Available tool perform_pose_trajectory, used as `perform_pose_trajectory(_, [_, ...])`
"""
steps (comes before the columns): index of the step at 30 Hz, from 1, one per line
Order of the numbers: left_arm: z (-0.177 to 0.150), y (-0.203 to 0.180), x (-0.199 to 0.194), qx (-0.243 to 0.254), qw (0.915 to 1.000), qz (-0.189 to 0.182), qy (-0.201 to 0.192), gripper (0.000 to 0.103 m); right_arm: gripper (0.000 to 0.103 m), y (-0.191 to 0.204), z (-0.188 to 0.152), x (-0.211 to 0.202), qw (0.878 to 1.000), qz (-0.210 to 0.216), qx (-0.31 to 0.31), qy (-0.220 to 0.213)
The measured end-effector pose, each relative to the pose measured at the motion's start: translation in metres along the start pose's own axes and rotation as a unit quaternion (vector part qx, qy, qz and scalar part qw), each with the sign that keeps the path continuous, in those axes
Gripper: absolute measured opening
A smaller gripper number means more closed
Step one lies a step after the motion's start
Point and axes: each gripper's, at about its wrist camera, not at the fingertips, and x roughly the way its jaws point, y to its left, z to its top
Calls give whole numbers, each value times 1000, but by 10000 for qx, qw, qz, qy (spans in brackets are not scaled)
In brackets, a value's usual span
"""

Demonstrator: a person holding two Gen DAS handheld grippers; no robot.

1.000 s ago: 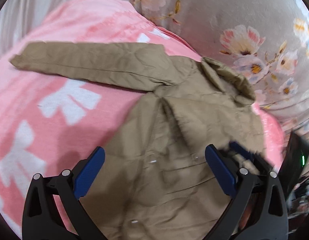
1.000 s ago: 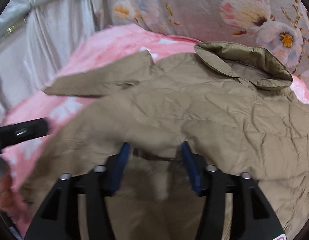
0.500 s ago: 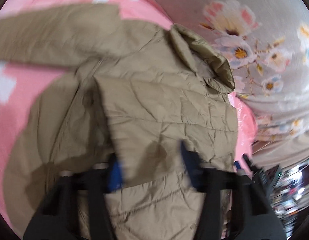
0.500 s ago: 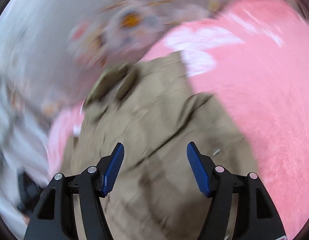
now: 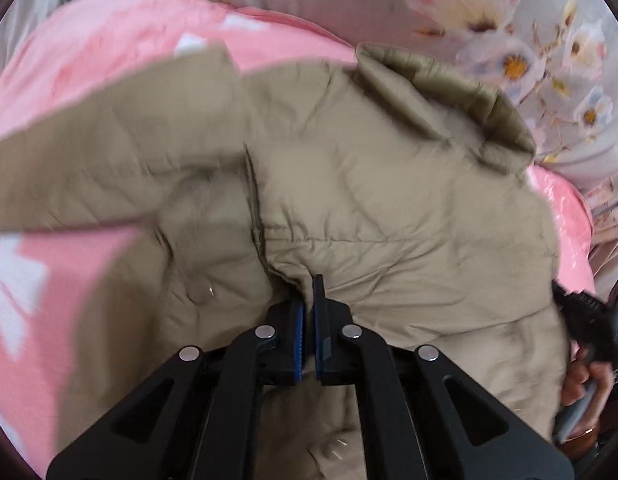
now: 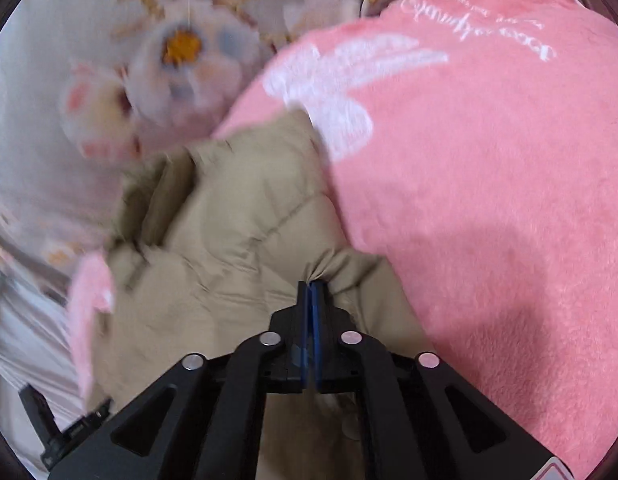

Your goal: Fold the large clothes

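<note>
A tan quilted jacket [image 5: 389, 208] lies on a pink blanket [image 5: 109, 52], collar at the far right, one sleeve [image 5: 89, 160] stretched out to the left. My left gripper [image 5: 307, 292] is shut on a fold of the jacket near its middle. In the right wrist view the jacket [image 6: 229, 240] lies bunched beside the pink blanket [image 6: 489, 200]. My right gripper [image 6: 311, 292] is shut on a pinch of the jacket's fabric at its edge.
A grey floral sheet [image 5: 509, 40] lies behind the blanket and also shows in the right wrist view [image 6: 129, 60]. The other hand-held gripper and a hand [image 5: 585, 364] show at the right edge of the left wrist view.
Both grippers were open over the jacket and are now shut on its fabric. The right gripper swung over to the jacket's edge by the pink blanket.
</note>
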Motion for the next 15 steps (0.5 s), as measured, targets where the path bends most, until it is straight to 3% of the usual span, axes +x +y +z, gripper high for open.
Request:
perform_pose_trajectory(5, [-7, -6, -2, 285, 9990, 246, -245, 4, 3, 16, 3, -5, 9969, -576, -531, 63])
perform_pose_trajectory(9, [-13, -12, 1, 444, 9974, 348, -445, 4, 14, 24, -9, -40, 9905, -1095, -718, -411])
perform_pose_trajectory(11, [-15, -11, 0, 452, 9970, 356, -523, 4, 14, 63, -28, -67, 9879, -690, -1204, -691])
perform_pose_trajectory(15, [-16, -13, -2, 429, 9969, 303, -578, 4, 14, 138, -62, -59, 9723, -212, -2279, -463])
